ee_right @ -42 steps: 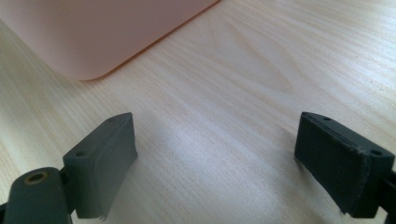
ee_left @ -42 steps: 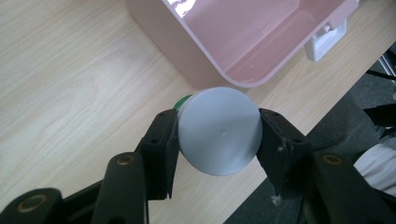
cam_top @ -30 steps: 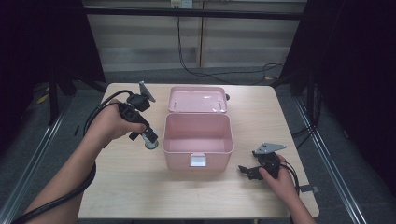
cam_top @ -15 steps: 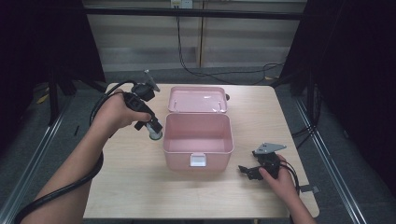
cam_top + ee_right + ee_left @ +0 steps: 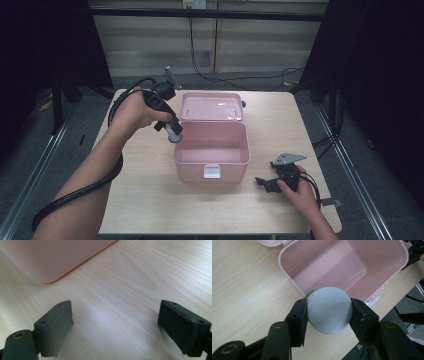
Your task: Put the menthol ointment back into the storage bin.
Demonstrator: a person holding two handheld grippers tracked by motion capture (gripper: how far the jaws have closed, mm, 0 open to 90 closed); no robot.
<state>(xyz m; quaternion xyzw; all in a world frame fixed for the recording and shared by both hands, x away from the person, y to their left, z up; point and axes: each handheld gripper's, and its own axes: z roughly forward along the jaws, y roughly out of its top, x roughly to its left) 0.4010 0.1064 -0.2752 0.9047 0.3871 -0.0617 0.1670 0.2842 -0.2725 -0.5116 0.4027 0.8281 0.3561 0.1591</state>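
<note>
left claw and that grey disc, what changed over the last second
The left claw, shut on the grey disc, carried it up and right from over the table to the left rim of the open pink box. The grip did not change. The right claw, open, stayed resting by the box.

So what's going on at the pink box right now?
Left gripper shut on grey-capped jar, at box rim. Right gripper open, resting on table. Box lid open, nothing in the way.
</note>
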